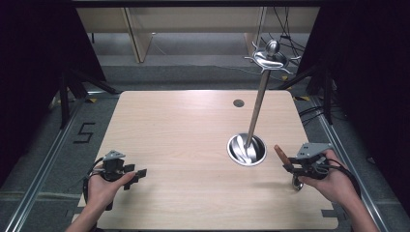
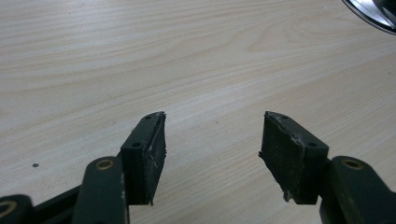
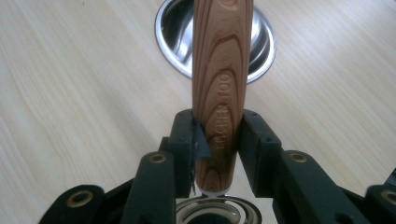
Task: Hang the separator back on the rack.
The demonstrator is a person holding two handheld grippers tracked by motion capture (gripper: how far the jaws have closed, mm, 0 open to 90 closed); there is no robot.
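Pale wood tabletop (image 1: 183, 145) fills the scene, a steel stand (image 1: 260, 104) rising from its round base (image 1: 246, 150) with hooks at the top. To my eye the risk is slippage: the right gripper (image 3: 217, 140) pinches only the wooden handle (image 3: 219, 84) of a utensil, whose metal head (image 1: 297, 185) hangs below the hand. The right gripper view shows lettering on the handle; the high view shows the hooks. The left gripper (image 2: 212, 140) rests with jaws spread, nothing between them.
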